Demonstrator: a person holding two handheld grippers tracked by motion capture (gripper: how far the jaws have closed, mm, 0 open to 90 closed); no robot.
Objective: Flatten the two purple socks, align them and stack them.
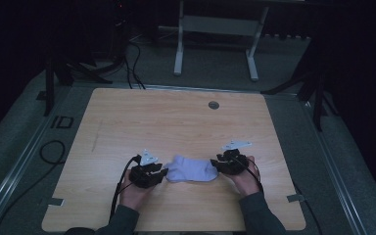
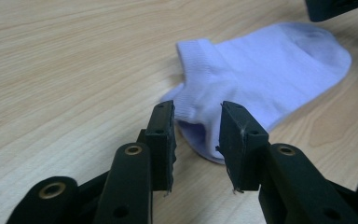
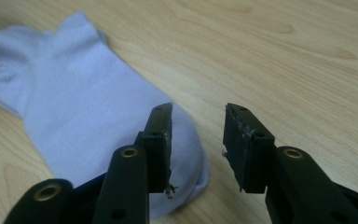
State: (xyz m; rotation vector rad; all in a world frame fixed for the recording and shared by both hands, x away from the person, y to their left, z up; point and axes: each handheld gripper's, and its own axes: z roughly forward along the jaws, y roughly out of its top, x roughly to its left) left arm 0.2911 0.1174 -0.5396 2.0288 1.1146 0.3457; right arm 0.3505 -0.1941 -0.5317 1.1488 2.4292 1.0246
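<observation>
A pale lavender ankle sock (image 1: pixel 191 169) lies flat on the wooden table (image 1: pixel 176 122), stretched between the two grippers. My left gripper (image 1: pixel 162 174) sits at the sock's left end. In the left gripper view its jaws (image 2: pixel 196 121) stand apart, with the sock's (image 2: pixel 261 70) heel edge just ahead of the gap and untouched by the pads. My right gripper (image 1: pixel 215 166) sits at the right end. In the right gripper view it (image 3: pixel 198 123) is open, and the toe of the sock (image 3: pixel 74 107) lies under its left jaw. The other gripper's tip (image 2: pixel 333 7) shows beyond the toe.
A round grommet hole (image 1: pixel 213 105) sits near the table's far edge. A white desk frame (image 1: pixel 215 29) stands on the floor behind the table. Cables (image 1: pixel 54 152) lie on the floor at the left. Bare wood surrounds the sock on all sides.
</observation>
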